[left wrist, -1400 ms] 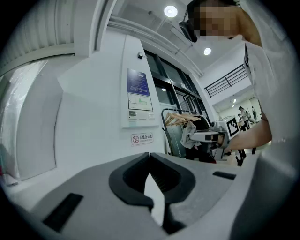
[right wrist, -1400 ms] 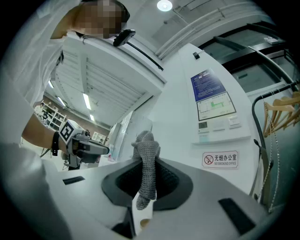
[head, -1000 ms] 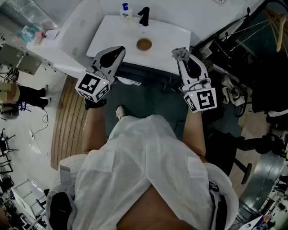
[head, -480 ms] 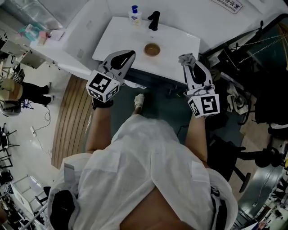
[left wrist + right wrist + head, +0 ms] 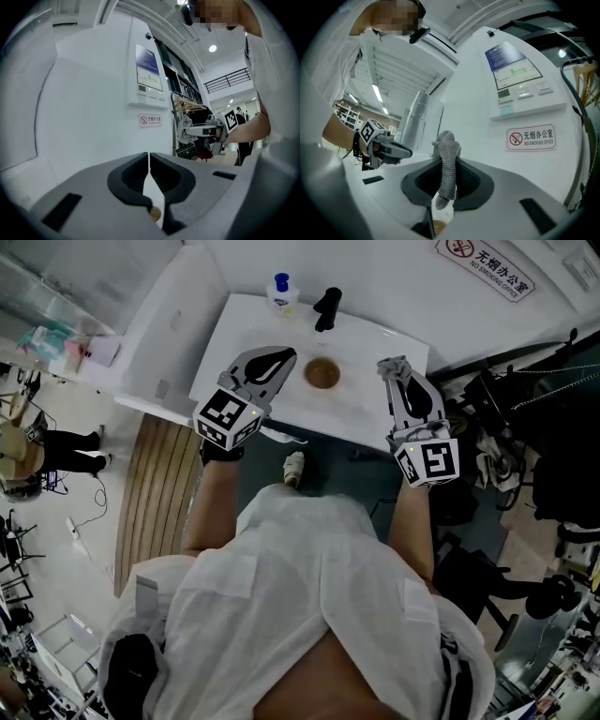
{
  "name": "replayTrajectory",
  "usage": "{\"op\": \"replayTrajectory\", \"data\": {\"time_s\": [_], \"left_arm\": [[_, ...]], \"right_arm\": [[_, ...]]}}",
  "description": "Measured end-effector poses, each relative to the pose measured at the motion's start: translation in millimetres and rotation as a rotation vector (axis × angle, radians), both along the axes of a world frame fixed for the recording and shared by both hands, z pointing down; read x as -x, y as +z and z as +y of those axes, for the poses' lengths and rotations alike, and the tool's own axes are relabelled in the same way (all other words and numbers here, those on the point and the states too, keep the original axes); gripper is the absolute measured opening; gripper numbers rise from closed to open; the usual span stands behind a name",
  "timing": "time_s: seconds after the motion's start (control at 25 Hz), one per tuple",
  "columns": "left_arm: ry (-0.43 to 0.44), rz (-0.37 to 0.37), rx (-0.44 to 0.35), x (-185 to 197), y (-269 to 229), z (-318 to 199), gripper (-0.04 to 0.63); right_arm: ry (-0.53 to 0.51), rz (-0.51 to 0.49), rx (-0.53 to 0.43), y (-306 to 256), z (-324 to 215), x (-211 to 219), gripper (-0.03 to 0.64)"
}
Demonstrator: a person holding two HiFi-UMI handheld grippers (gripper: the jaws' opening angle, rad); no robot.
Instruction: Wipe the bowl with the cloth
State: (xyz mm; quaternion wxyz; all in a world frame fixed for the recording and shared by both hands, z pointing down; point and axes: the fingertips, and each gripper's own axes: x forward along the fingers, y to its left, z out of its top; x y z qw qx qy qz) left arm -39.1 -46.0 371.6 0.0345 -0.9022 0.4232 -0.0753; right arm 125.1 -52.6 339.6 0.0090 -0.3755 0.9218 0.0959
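Note:
A small brown bowl (image 5: 322,373) stands on the white table (image 5: 375,409), between my two grippers. My left gripper (image 5: 284,354) hovers just left of the bowl, its jaws shut with nothing between them. In the left gripper view the left gripper (image 5: 149,157) shows closed tips, and a sliver of the bowl (image 5: 155,214) appears below them. My right gripper (image 5: 390,367) is right of the bowl, shut on a grey knitted cloth (image 5: 395,363). The cloth (image 5: 446,164) hangs bunched between the jaws of the right gripper (image 5: 445,161); the bowl (image 5: 438,228) peeks out beneath.
A bottle with a blue cap (image 5: 281,294) and a black upright object (image 5: 326,307) stand at the table's far edge by the white wall. A no-smoking sign (image 5: 531,137) hangs on that wall. Dark equipment and chairs (image 5: 525,427) crowd the right side.
Both grippers have come forward to the table and now flank the bowl. The table and bowl sit lower and closer in the head view. The cloth stays in the right gripper.

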Motion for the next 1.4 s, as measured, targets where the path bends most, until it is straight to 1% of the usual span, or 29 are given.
{"op": "replayTrajectory", "data": {"time_s": [0.16,0.36,0.6,0.88,0.96,1.08,1.28,1.4], "left_arm": [[0.01,0.0,0.015,13.8,5.7,-31.9,0.01],[0.027,-0.002,0.045,26.9,17.9,-59.4,0.01],[0.066,-0.032,0.107,34.9,49.9,-89.3,0.011],[0.118,-0.057,0.187,33.5,92.9,-114.2,0.014],[0.133,-0.073,0.22,31.2,109.0,-119.2,0.014],[0.155,-0.109,0.29,24.7,141.2,-124.0,0.023],[0.176,-0.181,0.406,9.9,197.9,-134.1,0.066],[0.169,-0.232,0.466,2.4,232.0,-143.3,0.108]], "right_arm": [[0.006,-0.003,0.019,6.6,-30.6,13.3,0.067],[0.014,0.013,0.066,20.1,-56.7,28.4,0.069],[0.029,0.05,0.129,48.0,-81.0,46.4,0.072],[0.051,0.08,0.175,73.9,-104.6,56.8,0.075],[0.055,0.087,0.187,80.8,-109.7,58.6,0.078],[0.056,0.089,0.204,90.8,-114.1,59.5,0.081],[0.048,0.084,0.227,103.5,-120.1,57.6,0.083],[0.035,0.085,0.239,109.3,-124.3,55.6,0.084]]}}
